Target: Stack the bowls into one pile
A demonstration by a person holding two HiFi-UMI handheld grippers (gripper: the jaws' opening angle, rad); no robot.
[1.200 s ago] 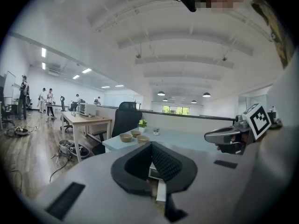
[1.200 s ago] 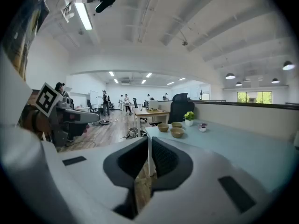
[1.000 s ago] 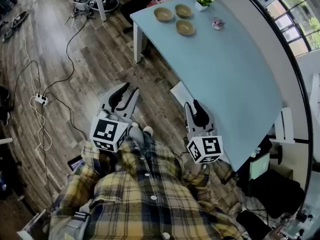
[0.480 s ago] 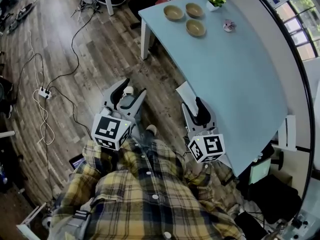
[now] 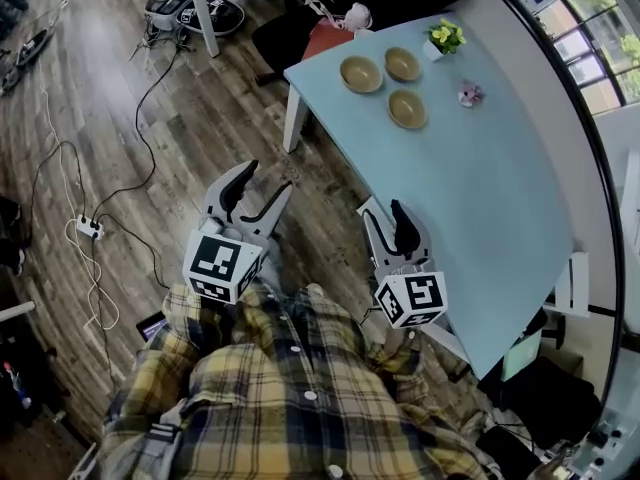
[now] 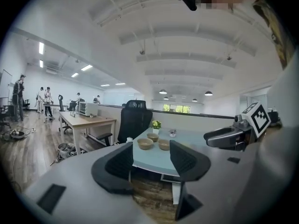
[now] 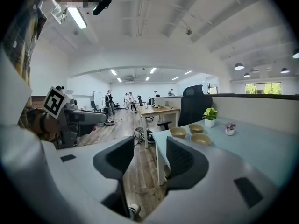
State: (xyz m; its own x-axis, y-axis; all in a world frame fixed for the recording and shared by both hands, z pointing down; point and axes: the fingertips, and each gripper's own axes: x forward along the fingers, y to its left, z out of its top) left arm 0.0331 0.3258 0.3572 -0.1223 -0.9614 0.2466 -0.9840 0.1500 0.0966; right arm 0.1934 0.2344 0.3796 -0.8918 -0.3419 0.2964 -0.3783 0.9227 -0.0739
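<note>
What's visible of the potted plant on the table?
The potted plant is small: yellow-green leaves in a white pot, standing upright. It sits on the light blue table near its far corner, beside the nearest tan bowl, seemingly with a narrow gap between them. Only the tabletop appears to touch it.

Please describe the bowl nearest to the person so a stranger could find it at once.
At the far end of the light blue table, three tan bowls sit by a potted plant. The wanted bowl is the front one, a small pink ornament to its right; the other two sit behind it.
</note>
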